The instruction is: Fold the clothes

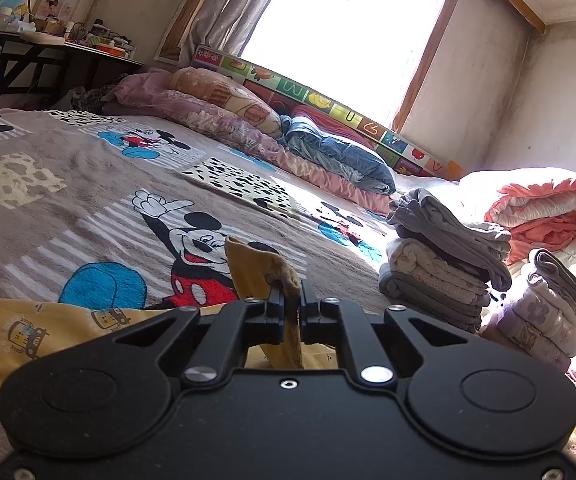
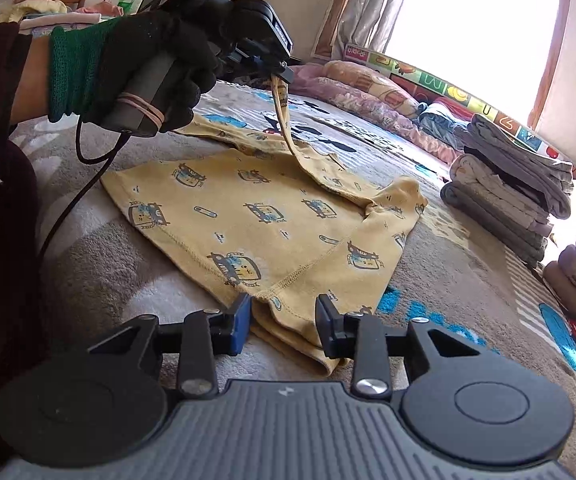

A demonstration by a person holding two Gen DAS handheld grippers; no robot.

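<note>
Yellow cartoon-print garment [image 2: 256, 216] lies partly folded on the bed, one edge lifted.

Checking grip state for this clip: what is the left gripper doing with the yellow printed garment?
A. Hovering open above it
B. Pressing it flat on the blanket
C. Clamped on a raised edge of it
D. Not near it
C: the left gripper is shut on a lifted strip of the yellow garment, which hangs down from it to the blanket.

yellow garment [image 1: 4, 332]: cut off at left edge | desk clutter [image 1: 48, 20]: too small to identify
</note>
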